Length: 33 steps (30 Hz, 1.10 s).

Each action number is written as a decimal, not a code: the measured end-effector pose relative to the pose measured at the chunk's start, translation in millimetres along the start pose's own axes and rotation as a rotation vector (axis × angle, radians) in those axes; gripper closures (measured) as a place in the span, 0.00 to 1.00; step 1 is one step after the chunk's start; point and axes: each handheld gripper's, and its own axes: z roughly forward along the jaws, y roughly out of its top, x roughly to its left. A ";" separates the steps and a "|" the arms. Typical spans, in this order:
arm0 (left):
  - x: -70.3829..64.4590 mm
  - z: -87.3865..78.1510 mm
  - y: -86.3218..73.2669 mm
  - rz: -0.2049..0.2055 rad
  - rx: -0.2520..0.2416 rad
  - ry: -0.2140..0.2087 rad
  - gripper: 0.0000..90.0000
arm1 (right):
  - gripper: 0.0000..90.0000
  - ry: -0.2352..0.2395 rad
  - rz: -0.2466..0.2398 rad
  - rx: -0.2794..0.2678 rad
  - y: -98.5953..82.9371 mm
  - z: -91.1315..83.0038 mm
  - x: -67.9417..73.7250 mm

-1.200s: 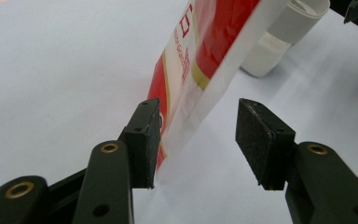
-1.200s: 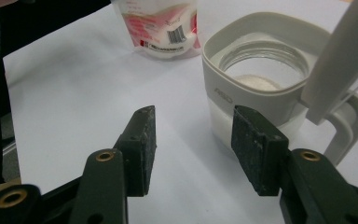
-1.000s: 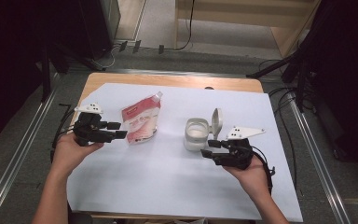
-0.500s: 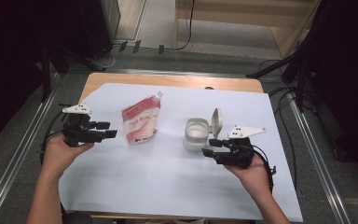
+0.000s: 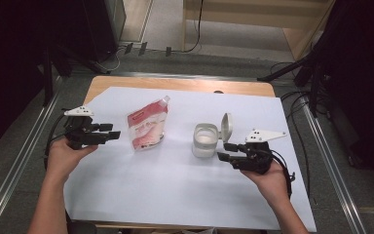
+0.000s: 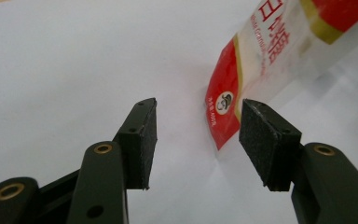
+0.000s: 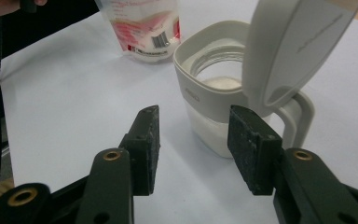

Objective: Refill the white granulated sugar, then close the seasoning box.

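We hold our left gripper point(image 5: 111, 131) just beside the red and white pouch point(image 5: 147, 128), a little off its left edge, with the jaws wide apart and nothing between them. In the left gripper view the bottom corner of the pouch point(image 6: 235, 105) sits just past the gap, close to the right pad, so we are lined up but not touching yet. The pouch lies flat on the white sheet point(image 5: 175, 195) with its spout point(image 5: 165, 100) pointing to the far side of the table. Our right gripper point(image 5: 226, 151) waits near the little jar point(image 5: 205, 140), its jaws also open and holding nothing. The jar has its lid point(image 5: 227, 127) flipped up, and in the right gripper view we can see white powder inside the jar point(image 7: 216, 126), about half full, and a handle point(image 7: 298, 119) on its side. We think the step now is getting ready to pick up the pouch, maybe to pour from it into the jar. Next we would need to slide the left jaws around the pouch edge and squeeze gently, since the soft bag may bend or slip
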 end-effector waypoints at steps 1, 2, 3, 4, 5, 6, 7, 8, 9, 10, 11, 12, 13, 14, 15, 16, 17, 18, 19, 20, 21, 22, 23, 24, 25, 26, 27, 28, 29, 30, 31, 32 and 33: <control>0.0 0.0 0.0 0.000 0.000 0.000 0.53 | 0.61 0.000 0.000 0.000 0.0 0.0 0.0; 0.8 1.9 -0.2 -0.005 0.005 0.004 0.53 | 0.61 -0.002 0.004 0.002 0.0 -1.1 -0.4; 2.5 3.4 0.0 -0.008 0.019 0.000 0.53 | 0.61 -0.005 0.001 0.001 0.1 -2.4 -1.8; 2.8 5.7 -0.5 -0.015 0.015 0.002 0.53 | 0.61 -0.011 0.006 0.001 0.6 -4.1 -3.1; 3.2 6.4 -0.2 -0.015 0.028 -0.002 0.53 | 0.61 -0.017 0.003 -0.004 1.2 -5.0 -4.0; 3.3 8.0 -0.6 -0.016 0.021 -0.002 0.53 | 0.62 -0.020 0.001 -0.004 1.8 -6.2 -5.0; 3.8 8.6 -0.3 -0.013 0.022 -0.001 0.54 | 0.62 -0.020 0.001 -0.002 2.2 -7.4 -6.2; 3.7 9.0 -0.2 -0.016 0.022 -0.001 0.53 | 0.64 -0.019 0.008 -0.001 2.7 -9.2 -8.4; 3.7 9.3 -0.2 -0.022 0.023 -0.005 0.53 | 0.64 -0.019 0.008 -0.001 2.7 -9.2 -8.4; 3.7 10.0 0.0 -0.022 0.023 -0.009 0.53 | 0.65 -0.014 0.013 0.001 2.9 -12.0 -12.1; 3.7 10.0 0.0 -0.022 0.023 -0.009 0.53 | 0.65 -0.014 0.013 0.001 2.9 -12.0 -12.1; 3.4 9.5 0.0 -0.015 0.028 -0.008 0.53 | 0.66 -0.016 0.014 0.003 2.9 -12.9 -13.6; 3.0 9.5 -0.3 -0.012 0.028 -0.007 0.53 | 0.67 -0.018 0.017 0.006 3.0 -13.8 -15.5; 2.7 9.7 -0.5 -0.014 0.029 -0.004 0.53 | 0.69 -0.025 0.019 0.004 3.3 -14.7 -18.1; 2.5 9.9 -0.6 -0.015 0.029 -0.006 0.53 | 0.69 -0.025 0.019 0.004 3.3 -14.7 -18.1; 2.5 10.2 -0.6 -0.014 0.027 -0.006 0.53 | 0.70 -0.024 0.021 0.003 3.2 -15.2 -19.0; 2.5 10.2 -0.5 -0.013 0.028 -0.008 0.53 | 0.72 -0.029 0.020 -0.001 3.0 -15.8 -20.1; 2.1 10.5 -0.6 -0.016 0.027 -0.009 0.53 | 0.74 -0.029 0.024 0.001 2.8 -16.2 -20.8; 2.3 10.7 -0.7 -0.012 0.027 -0.009 0.53 | 0.76 -0.024 0.031 0.000 2.3 -16.5 -22.5; 2.6 10.5 -0.5 -0.009 0.030 -0.012 0.53 | 0.77 -0.027 0.038 0.001 2.2 -17.0 -23.7; 2.6 11.2 -0.6 -0.006 0.030 -0.014 0.53 | 0.78 -0.024 0.042 0.003 2.1 -17.3 -24.6; 2.6 11.5 -0.6 -0.005 0.030 -0.015 0.53 | 0.79 -0.022 0.043 0.005 2.2 -17.6 -26.2; 2.6 11.8 -0.6 -0.004 0.033 -0.015 0.53 | 0.81 -0.022 0.041 0.003 2.2 -17.7 -27.5; 2.2 12.1 -0.6 -0.008 0.031 -0.014 0.53 | 0.82 -0.021 0.049 0.005 2.1 -17.4 -29.0; 2.3 12.1 -0.5 -0.008 0.032 -0.015 0.53 | 0.85 -0.020 0.060 0.012 2.3 -17.4 -31.1; 2.3 11.8 -0.6 -0.007 0.034 -0.016 0.53 | 0.88 -0.018 0.066 0.012 2.3 -17.0 -33.8; 2.3 11.6 -0.6 -0.006 0.035 -0.017 0.53 | 0.90 -0.020 0.073 0.013 2.5 -16.7 -36.0; 1.9 10.7 -0.6 -0.006 0.034 -0.017 0.53 | 0.91 -0.024 0.081 0.014 2.7 -16.7 -37.4; 1.5 10.0 -0.6 -0.006 0.028 -0.022 0.53 | 0.93 -0.026 0.088 0.014 3.1 -16.8 -39.3; 0.8 9.6 -0.6 -0.008 0.026 -0.018 0.53 | 0.94 -0.031 0.095 0.009 3.7 -16.7 -41.1; 0.5 9.7 -0.8 -0.005 0.019 -0.020 0.53 | 0.96 -0.030 0.099 0.010 4.3 -17.0 -42.1; 0.3 9.6 -0.6 -0.006 0.024 -0.018 0.53 | 0.98 -0.038 0.106 0.005 5.6 -17.1 -43.1; 0.5 9.7 -0.5 -0.001 0.028 -0.019 0.53 | 1.00 -0.043 0.107 0.000 6.7 -17.0 -44.3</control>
